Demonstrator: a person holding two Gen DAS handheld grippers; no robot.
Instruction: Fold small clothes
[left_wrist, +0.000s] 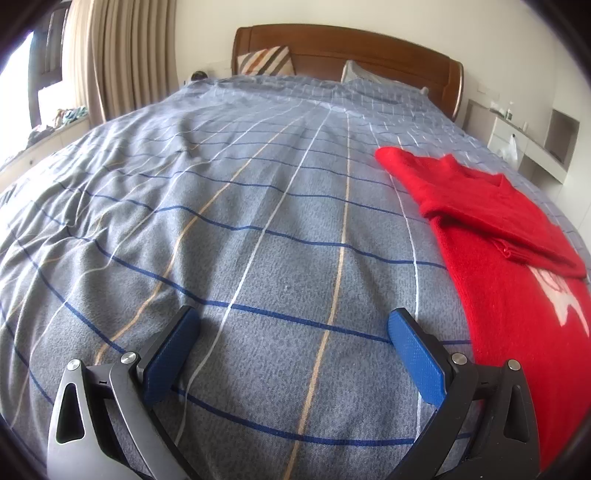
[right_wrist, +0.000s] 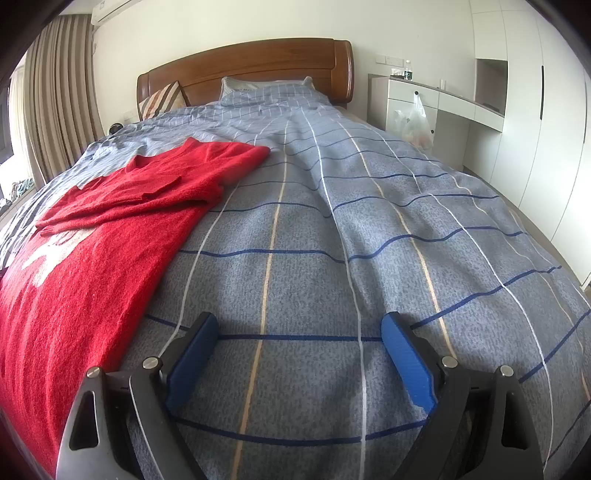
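A red knitted sweater (left_wrist: 509, 280) with a white pattern lies flat on the blue checked bed cover (left_wrist: 258, 206), both sleeves folded across its chest. It fills the right side of the left wrist view and the left side of the right wrist view, red sweater (right_wrist: 92, 258). My left gripper (left_wrist: 293, 321) hovers open over bare cover just left of the sweater's edge, nothing between its blue pads. My right gripper (right_wrist: 299, 325) stands open over bare cover (right_wrist: 369, 221) to the sweater's right, holding nothing.
A wooden headboard (right_wrist: 258, 62) and pillows (right_wrist: 266, 88) close the far end. Curtains (left_wrist: 114, 59) and a window ledge lie on the left. A white desk (right_wrist: 443, 99) with a hanging plastic bag (right_wrist: 415, 122) and tall cupboards stand right of the bed.
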